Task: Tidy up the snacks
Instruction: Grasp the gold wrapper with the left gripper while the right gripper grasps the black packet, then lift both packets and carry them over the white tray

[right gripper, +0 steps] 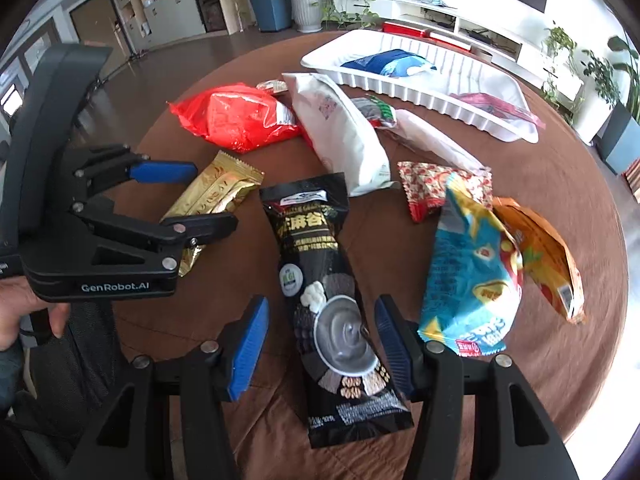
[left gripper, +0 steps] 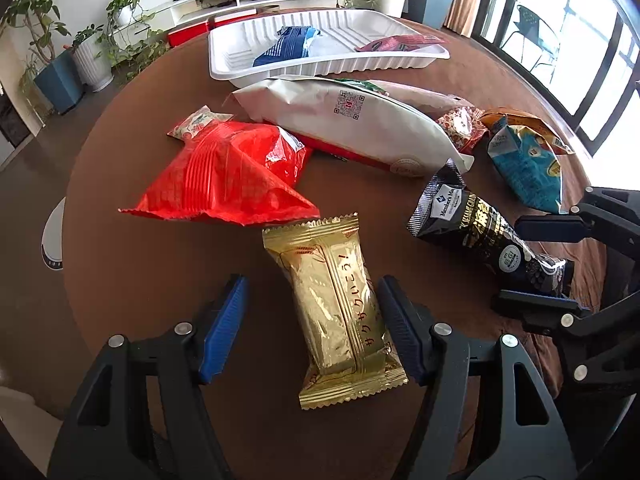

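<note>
Two snack packets are lined up between gripper fingers, neither properly clamped yet. The gold packet [left gripper: 332,312] is lying flat on the brown table [left gripper: 140,280], lower centre of the left wrist view, inside the left gripper [left gripper: 310,292]. The right-hand pad looks to be touching its edge, but a clear gap is left at the other pad, so the jaws are released.

Same deal in the right wrist view: the black packet [right gripper: 320,264] is straddled by the right gripper [right gripper: 320,308], jaws loose, with a gap at the left pad. Contact on the other side is probably just a brush.

The white tray [left gripper: 320,66] is seen at the top, with a blue packet [left gripper: 284,46] and a pink packet [left gripper: 396,44] already inside.
</note>
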{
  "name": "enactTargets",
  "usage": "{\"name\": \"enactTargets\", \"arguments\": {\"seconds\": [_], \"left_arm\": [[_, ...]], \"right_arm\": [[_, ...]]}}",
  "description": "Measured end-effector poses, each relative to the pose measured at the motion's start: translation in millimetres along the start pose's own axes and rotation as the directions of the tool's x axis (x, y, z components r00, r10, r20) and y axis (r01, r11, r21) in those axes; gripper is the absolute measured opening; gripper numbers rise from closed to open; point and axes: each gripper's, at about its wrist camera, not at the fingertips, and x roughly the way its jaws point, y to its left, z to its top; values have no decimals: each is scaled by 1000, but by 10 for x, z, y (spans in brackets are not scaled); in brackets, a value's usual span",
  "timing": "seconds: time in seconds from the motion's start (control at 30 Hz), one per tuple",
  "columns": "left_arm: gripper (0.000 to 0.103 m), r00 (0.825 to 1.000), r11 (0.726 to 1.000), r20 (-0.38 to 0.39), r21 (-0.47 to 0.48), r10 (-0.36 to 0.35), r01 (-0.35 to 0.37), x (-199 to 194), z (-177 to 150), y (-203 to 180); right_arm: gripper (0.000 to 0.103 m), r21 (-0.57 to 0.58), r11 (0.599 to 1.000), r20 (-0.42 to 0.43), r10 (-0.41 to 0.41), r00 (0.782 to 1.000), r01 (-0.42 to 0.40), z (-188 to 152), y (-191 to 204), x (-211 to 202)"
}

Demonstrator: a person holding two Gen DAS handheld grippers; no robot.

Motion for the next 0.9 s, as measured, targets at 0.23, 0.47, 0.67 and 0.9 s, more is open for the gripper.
{"name": "enactTargets", "arguments": {"seconds": [0.23, 0.47, 0.67, 0.9], "left_arm": [[33, 999, 996, -13, 77, -34, 35, -18, 36, -86], [31, 998, 993, -21, 97, -60, 62, -67, -45, -54], [32, 998, 992, -30, 118, -51, 54, -74, -52, -62], [29, 998, 989, -33, 135, -61, 65, -92, -71, -49]], "right_arm": [[57, -42, 998, -35, -50, 998, 49, -4, 28, 84], [60, -52, 995, -46, -87, 995, 85, 41, 67, 106], [49, -46, 997, -61, -67, 996, 65, 53, 101, 106], [37, -54, 997, -76, -50, 996, 46, 58, 152, 105]]}}
